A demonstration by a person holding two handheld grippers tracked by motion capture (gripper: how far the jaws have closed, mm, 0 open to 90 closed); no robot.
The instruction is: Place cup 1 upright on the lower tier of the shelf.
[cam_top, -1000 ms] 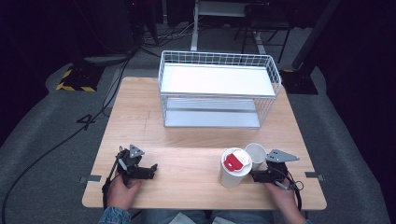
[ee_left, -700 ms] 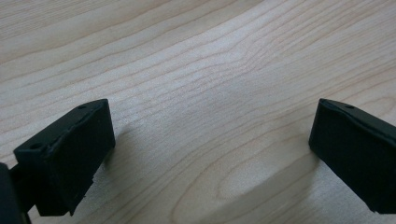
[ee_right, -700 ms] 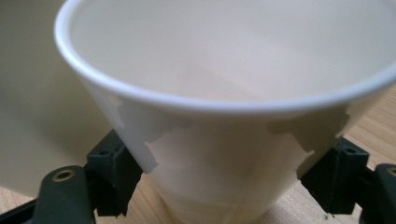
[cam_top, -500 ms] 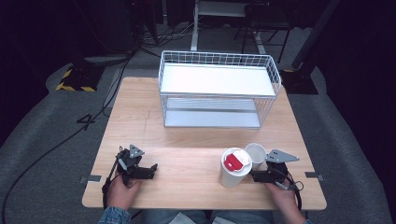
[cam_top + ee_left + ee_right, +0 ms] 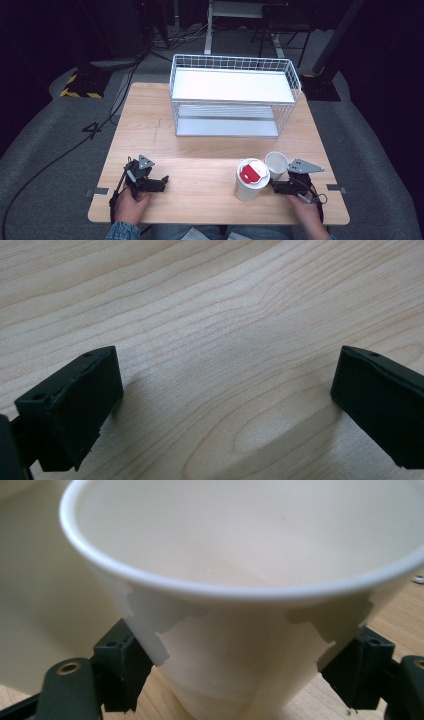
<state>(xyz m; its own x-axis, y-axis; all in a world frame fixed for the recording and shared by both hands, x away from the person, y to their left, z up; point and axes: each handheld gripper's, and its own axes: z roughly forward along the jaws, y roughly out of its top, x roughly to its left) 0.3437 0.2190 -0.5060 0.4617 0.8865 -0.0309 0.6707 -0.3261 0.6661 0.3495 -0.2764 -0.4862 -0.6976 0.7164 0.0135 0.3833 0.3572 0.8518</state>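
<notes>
Squeezing a small cup (image 5: 235, 605) on the table (image 5: 200, 150).
The right gripper (image 5: 278, 186) grips it beside the big lidded cup (image 5: 251, 179); the left gripper (image 5: 162, 181) gapes wide, holding nothing.

a light wooden table (image 5: 200, 135) stands on grey carpet (image 5: 45, 135) in a dark room.

Wood table (image 5: 210, 150) w/ white wire rack (image 5: 232, 95), small open cup (image 5: 276, 162), lidded cup (image 5: 252, 179).
</notes>
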